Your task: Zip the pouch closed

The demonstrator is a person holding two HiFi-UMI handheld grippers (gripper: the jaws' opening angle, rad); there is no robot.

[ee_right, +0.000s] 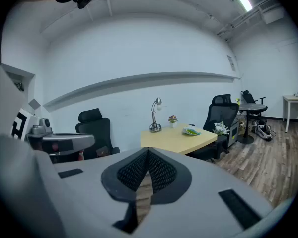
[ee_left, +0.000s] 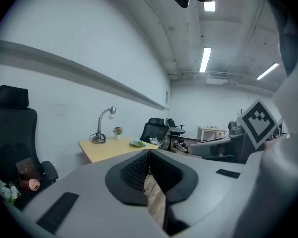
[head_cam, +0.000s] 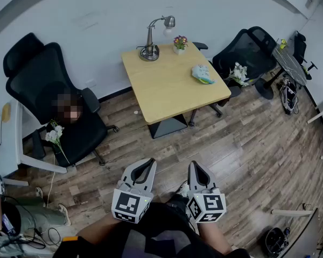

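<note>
I hold my left gripper point(head_cam: 145, 164) and my right gripper point(head_cam: 197, 166) side by side at the bottom middle of the head view, above the wooden floor point(head_cam: 242, 155), both pointing up the frame toward the surface point(head_cam: 161, 82). The fingers point(ee_left: 132, 174) of the left gripper are closed together, pad against pad, with nothing between them. The fingers point(ee_right: 131, 173) of the right gripper are also closed and hold nothing. The pouch point(head_cam: 202, 74), light with green and blue colours, lies on the right part of the surface, near its right edge, well apart from both grippers. At the far edge of the surface stand a desk lamp point(head_cam: 150, 46) and, just to the right of it, a small flower pot point(head_cam: 180, 43). A black office chair point(head_cam: 46, 85) stands at the left of the frame, and a second black chair point(head_cam: 248, 48) is at the upper right, just beside the surface. In the right gripper view the pouch appears right of centre, above my closed fingers.
</note>
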